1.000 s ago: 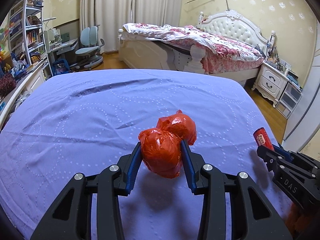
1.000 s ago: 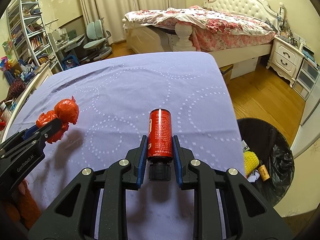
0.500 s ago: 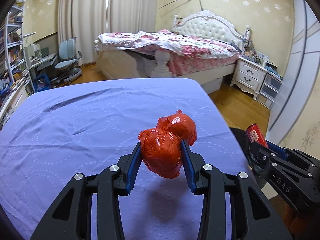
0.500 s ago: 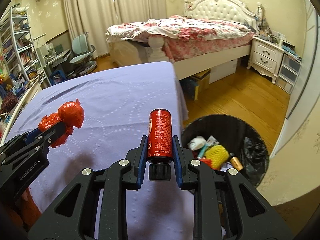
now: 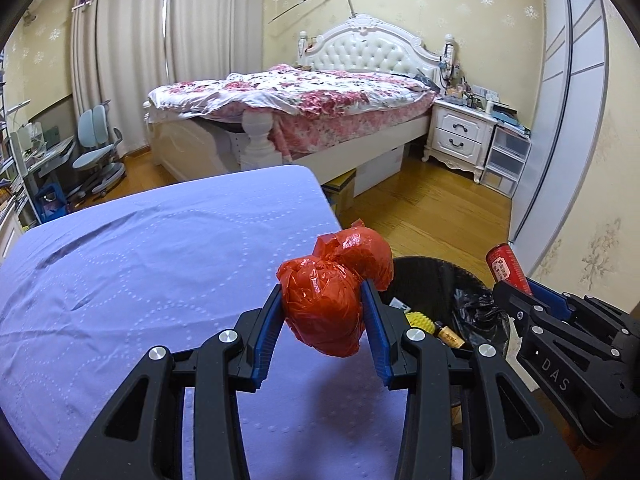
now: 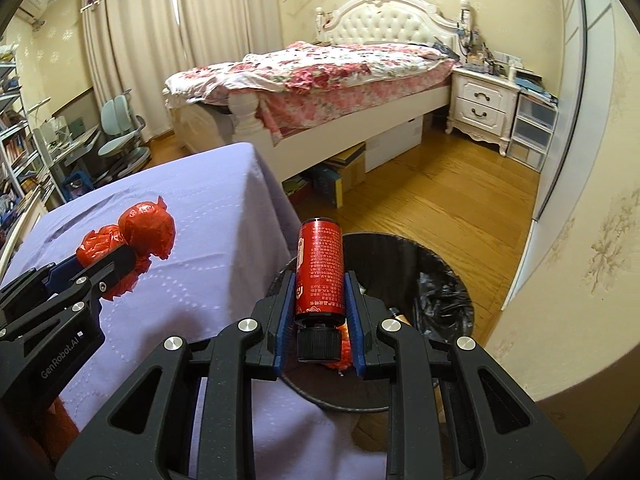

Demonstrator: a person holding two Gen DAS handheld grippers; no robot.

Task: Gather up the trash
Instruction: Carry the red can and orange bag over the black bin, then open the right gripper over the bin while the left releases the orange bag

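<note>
- R gripper (image 6: 319, 314): jaws closed on red bottle (image 6: 320, 270), cap toward the wrist, long axis pointing fwd along the fingers.
- Bottle sits over the black bin (image 6: 436, 276), w/ the bin's mouth directly below and ahead.
- L gripper (image 5: 325, 330): jaws pinched on red plastic bag wad (image 5: 324, 304).
- Wad hangs above the purple table edge (image 5: 160, 264); bin lies to its right.
- Judgement: R is nearer to dropping; L needs to shift right.
</note>
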